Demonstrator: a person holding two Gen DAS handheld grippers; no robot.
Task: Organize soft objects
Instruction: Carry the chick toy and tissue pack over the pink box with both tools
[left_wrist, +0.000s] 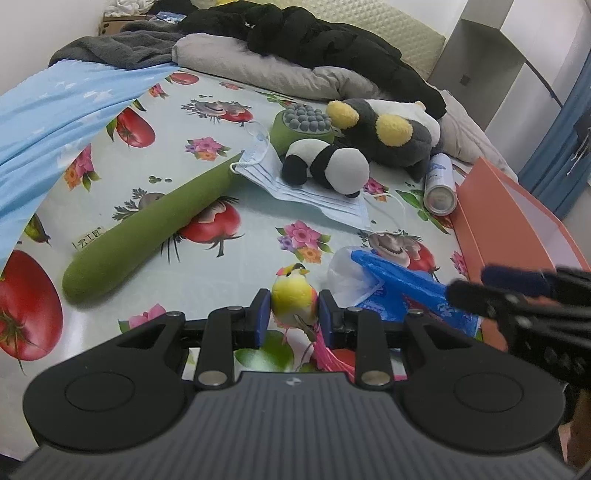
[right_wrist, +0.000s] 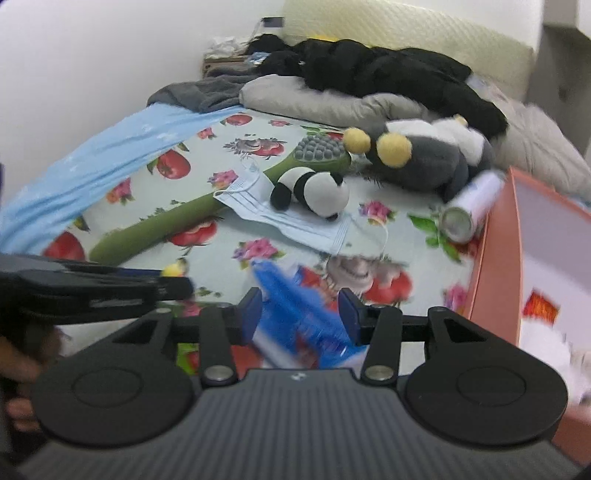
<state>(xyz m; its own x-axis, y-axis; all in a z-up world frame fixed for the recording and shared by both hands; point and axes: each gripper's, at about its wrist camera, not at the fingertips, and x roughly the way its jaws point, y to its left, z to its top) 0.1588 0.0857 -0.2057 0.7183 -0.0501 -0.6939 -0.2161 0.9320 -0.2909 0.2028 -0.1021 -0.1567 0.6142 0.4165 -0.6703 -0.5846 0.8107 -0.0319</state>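
Observation:
My left gripper is shut on a small yellow plush bird, held low over the fruit-print bed sheet. My right gripper has its jaws around a blue plastic packet; it also shows in the left wrist view, pinched at the right gripper's fingertips. A panda plush lies on face masks. A grey plush with yellow pads and a long green massage hammer lie farther back.
An orange box stands open at the right, with a white spray can beside it. A blue blanket covers the left; grey pillow and black clothes lie at the back.

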